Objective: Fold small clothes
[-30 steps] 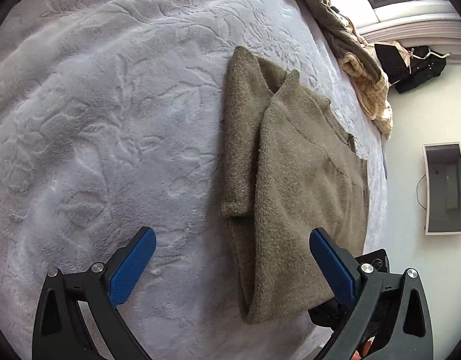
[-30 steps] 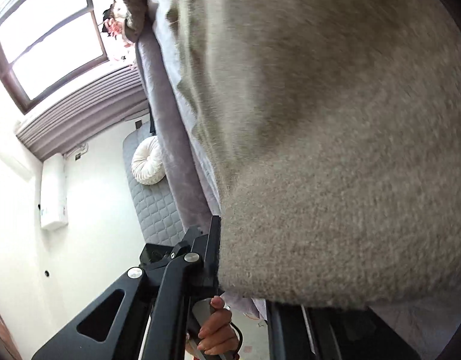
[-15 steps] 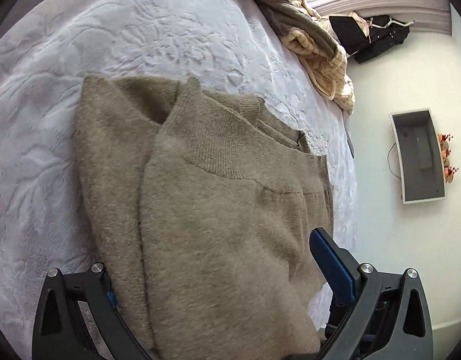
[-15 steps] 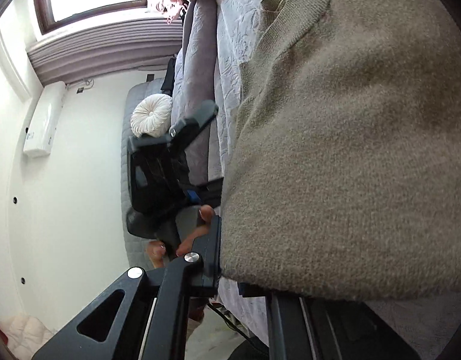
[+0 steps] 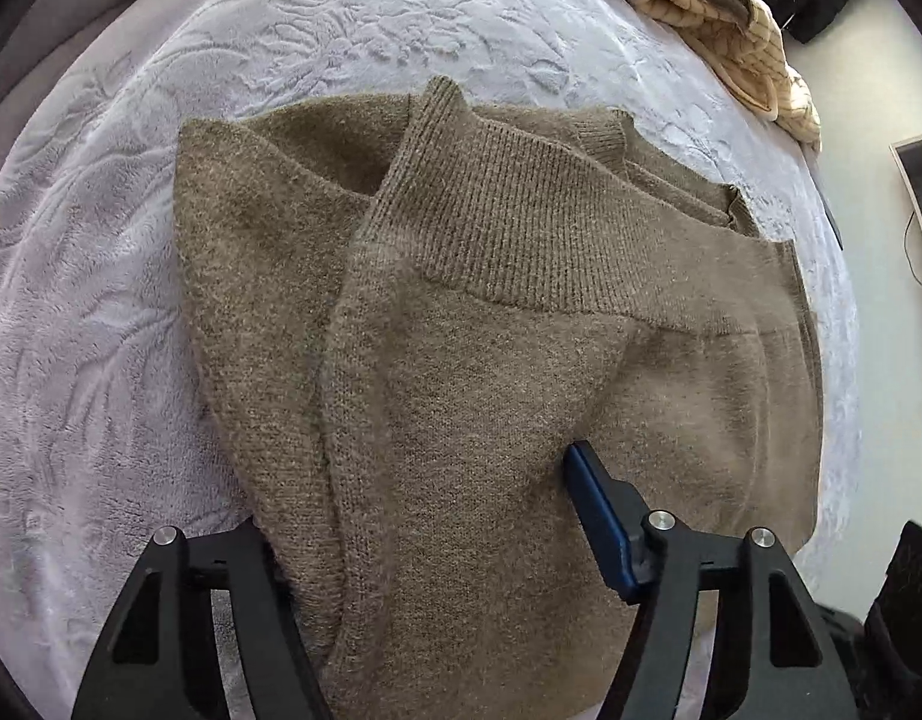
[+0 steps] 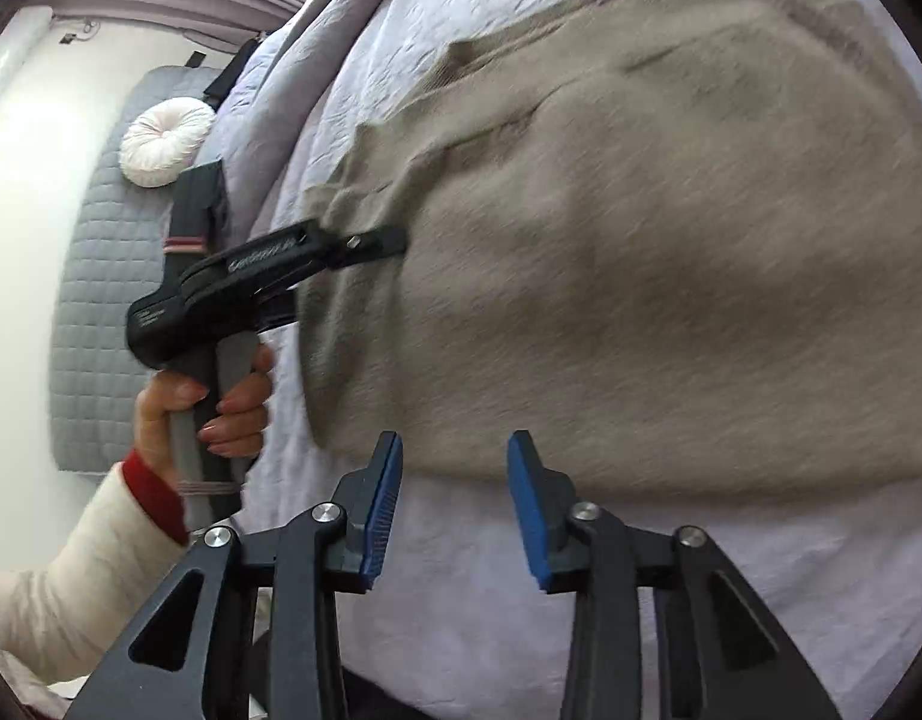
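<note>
An olive-brown knit sweater (image 5: 490, 330) lies partly folded on the pale bedspread (image 5: 101, 300), ribbed hem band across the top. My left gripper (image 5: 419, 510) has the sweater's near edge between its jaws; the cloth hides the left finger, and the right blue pad (image 5: 595, 510) presses into the knit. In the right wrist view the sweater (image 6: 640, 252) is blurred. My right gripper (image 6: 455, 498) is open and empty just short of the sweater's edge. The left gripper (image 6: 365, 243) shows there too, held in a hand, its tip on the sweater.
A heap of other clothes (image 5: 730, 18) lies at the bed's far right corner. A grey quilted mat (image 6: 101, 276) with a round white cushion (image 6: 164, 141) lies on the floor beside the bed. The bed's right edge (image 5: 832, 276) drops to the floor.
The left gripper moved in over the sweater's near edge and narrowed around it. The right gripper let go of the sweater, opened and drew back.
</note>
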{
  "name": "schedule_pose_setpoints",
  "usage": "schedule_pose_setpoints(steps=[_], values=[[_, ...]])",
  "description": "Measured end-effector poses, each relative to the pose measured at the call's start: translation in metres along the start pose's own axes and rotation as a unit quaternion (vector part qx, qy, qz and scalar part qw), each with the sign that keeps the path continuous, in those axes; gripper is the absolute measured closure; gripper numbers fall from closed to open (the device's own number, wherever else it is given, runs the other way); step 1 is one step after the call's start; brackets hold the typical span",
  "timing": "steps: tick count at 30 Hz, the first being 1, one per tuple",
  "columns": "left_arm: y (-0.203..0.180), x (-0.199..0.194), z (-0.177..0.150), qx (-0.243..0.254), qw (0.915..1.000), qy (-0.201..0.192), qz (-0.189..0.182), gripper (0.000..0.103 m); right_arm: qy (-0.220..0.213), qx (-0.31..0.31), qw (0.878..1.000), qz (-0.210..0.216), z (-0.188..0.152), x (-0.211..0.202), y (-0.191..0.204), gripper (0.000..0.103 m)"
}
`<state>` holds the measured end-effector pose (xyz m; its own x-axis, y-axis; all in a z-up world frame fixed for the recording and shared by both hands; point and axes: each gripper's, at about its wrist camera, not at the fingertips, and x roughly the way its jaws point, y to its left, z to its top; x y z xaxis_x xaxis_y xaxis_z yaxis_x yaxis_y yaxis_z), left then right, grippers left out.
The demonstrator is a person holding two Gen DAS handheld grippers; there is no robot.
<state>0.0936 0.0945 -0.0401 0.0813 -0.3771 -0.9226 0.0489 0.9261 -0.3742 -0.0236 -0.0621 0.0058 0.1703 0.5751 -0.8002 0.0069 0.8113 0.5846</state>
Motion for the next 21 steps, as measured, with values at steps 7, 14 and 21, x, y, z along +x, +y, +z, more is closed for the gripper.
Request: schedule_pose_setpoints(steps=[7,14,21], values=[[-0.002,-0.008,-0.006,-0.009,0.9994,-0.022,0.026,0.063,0.034,-0.054,0.993,-0.099,-0.001,0.026,-0.063,0.094],[0.004,-0.045,-0.009,-0.055,0.9938,-0.059,-0.077,0.080,0.012,-0.008,0.999,-0.034,-0.001,0.017,-0.091,0.095],[-0.057,-0.080,-0.005,-0.018,0.9908,-0.084,-0.105,0.080,0.007,0.033,0.999,0.028,0.002,0.006,-0.121,0.095]])
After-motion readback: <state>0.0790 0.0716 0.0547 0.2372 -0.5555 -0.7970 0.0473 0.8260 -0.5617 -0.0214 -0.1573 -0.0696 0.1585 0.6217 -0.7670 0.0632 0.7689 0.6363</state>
